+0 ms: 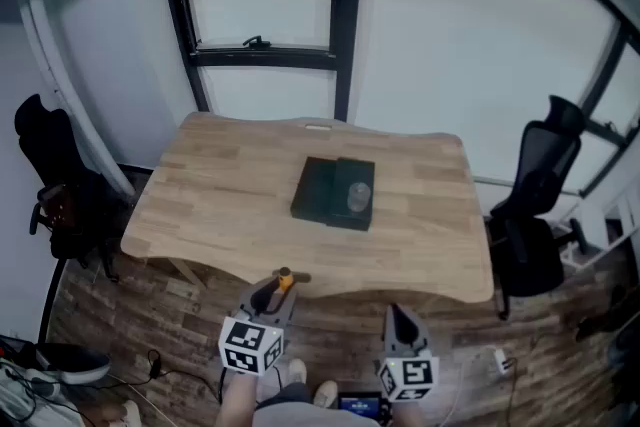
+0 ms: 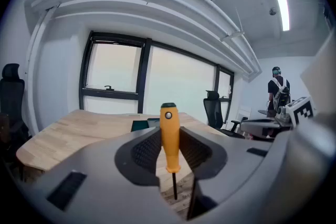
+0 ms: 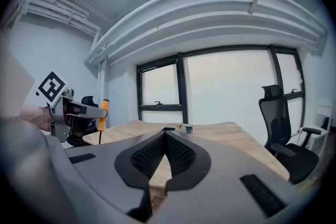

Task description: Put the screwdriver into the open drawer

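An orange-handled screwdriver (image 1: 285,279) stands upright between the jaws of my left gripper (image 1: 272,300), just off the near edge of the wooden table (image 1: 220,205). In the left gripper view the pads press on the screwdriver's (image 2: 169,136) handle, its thin shaft pointing down. A dark green drawer box (image 1: 335,193) sits mid-table, with a pale round thing on its right part. My right gripper (image 1: 400,320) hovers beside the left one, short of the table, its jaws closed together with nothing between them (image 3: 165,139). In the right gripper view, the screwdriver (image 3: 104,113) shows at the left.
Black office chairs stand left (image 1: 50,185) and right (image 1: 540,205) of the table. A window (image 1: 265,5) lies behind it. Cables and a shoe lie on the wooden floor (image 1: 60,365). A person (image 2: 277,93) stands far off at the right.
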The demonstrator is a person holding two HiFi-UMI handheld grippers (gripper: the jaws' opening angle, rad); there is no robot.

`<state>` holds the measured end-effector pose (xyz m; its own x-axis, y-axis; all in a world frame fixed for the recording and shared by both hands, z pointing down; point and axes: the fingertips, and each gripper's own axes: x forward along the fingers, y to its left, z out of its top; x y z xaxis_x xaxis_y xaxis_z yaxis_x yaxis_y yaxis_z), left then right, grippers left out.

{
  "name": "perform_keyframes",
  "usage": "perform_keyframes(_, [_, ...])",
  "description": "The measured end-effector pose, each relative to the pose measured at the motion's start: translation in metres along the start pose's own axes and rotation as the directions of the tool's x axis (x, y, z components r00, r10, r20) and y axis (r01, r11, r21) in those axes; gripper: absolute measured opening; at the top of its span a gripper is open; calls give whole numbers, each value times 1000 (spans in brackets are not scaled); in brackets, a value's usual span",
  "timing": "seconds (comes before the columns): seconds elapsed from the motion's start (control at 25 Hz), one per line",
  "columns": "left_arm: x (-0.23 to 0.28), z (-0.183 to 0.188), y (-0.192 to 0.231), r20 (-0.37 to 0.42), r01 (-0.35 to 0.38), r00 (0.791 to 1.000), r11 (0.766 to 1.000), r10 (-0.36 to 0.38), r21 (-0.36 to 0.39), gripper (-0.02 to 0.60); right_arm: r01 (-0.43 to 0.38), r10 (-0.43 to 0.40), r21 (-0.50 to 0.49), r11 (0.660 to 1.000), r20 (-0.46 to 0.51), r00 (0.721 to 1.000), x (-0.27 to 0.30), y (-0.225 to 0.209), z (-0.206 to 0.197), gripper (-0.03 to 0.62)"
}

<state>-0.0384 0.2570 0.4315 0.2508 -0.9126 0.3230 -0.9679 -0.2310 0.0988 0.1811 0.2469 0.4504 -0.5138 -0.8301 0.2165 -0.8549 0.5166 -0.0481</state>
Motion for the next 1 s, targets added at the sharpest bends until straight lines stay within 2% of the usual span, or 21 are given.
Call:
perform_keyframes(0.4, [-13,-1,-5,6,11,1000,1000,-11,3,109,-13,14,-20,1000,3,1000,-10,12,2,-3])
perform_keyframes(0.6, [-18,-4,1,-5,8,1000,1000,-8,-18,109,-21,21,-13,1000,28,999,-14,16,6,-3])
perform_keyframes(1.0, [-26,-6,1,-3,-16,1000,1000,16,-8,109,-20,21,-27,999,42,999,-21,12,9,-3])
